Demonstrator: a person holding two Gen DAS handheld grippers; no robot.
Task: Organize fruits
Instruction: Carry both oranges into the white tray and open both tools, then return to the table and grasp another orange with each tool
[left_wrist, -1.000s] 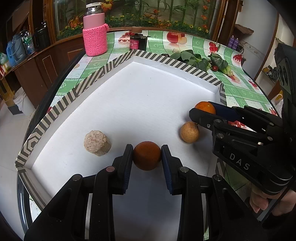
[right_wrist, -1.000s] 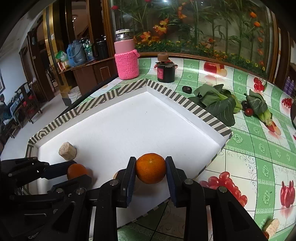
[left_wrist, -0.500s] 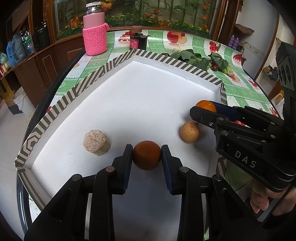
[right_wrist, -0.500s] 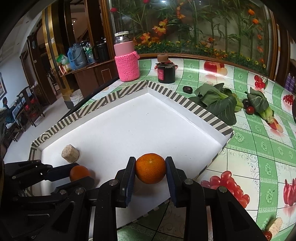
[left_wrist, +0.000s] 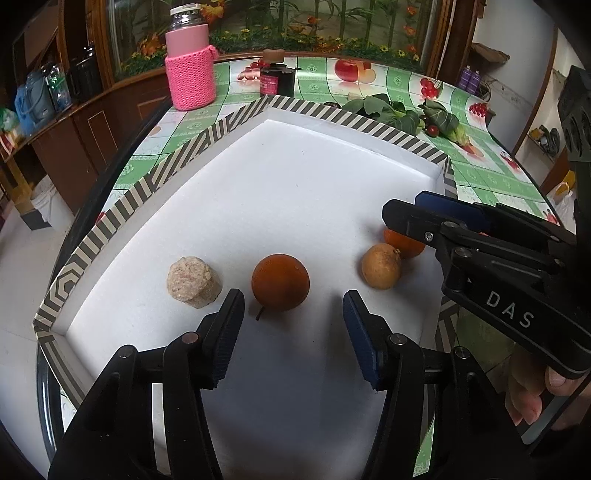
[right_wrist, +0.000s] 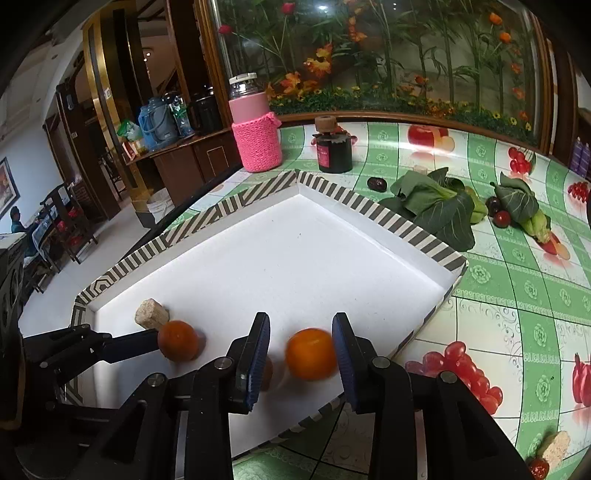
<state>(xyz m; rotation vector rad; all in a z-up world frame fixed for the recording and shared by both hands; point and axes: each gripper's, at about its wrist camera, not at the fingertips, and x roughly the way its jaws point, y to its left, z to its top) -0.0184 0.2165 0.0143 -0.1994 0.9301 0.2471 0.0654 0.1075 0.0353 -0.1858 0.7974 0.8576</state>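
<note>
Left wrist view, left gripper (left_wrist: 291, 310) just opened off brown fruit (left_wrist: 280, 281), right gripper (right_wrist: 300, 343) parting around orange (right_wrist: 311, 354), tray (left_wrist: 332, 125) floor beyond bare.

I see a dark orange-brown round fruit (left_wrist: 280, 282) with a short stem at its underside resting on the floor of the white tray (left_wrist: 295, 184), near its front edge and just right of a pale cork-like cylinder (left_wrist: 194, 282) lying tilted on its side. To its right sits a smaller tan, rough-skinned fruit (left_wrist: 381, 265), and touching that from behind is a bright orange (left_wrist: 404, 243), partly hidden from my left view. In my right view the orange (right_wrist: 311, 353) looks blurred, low in the tray's near corner, with the tan fruit (right_wrist: 266, 373) mostly hidden beside it.
</note>
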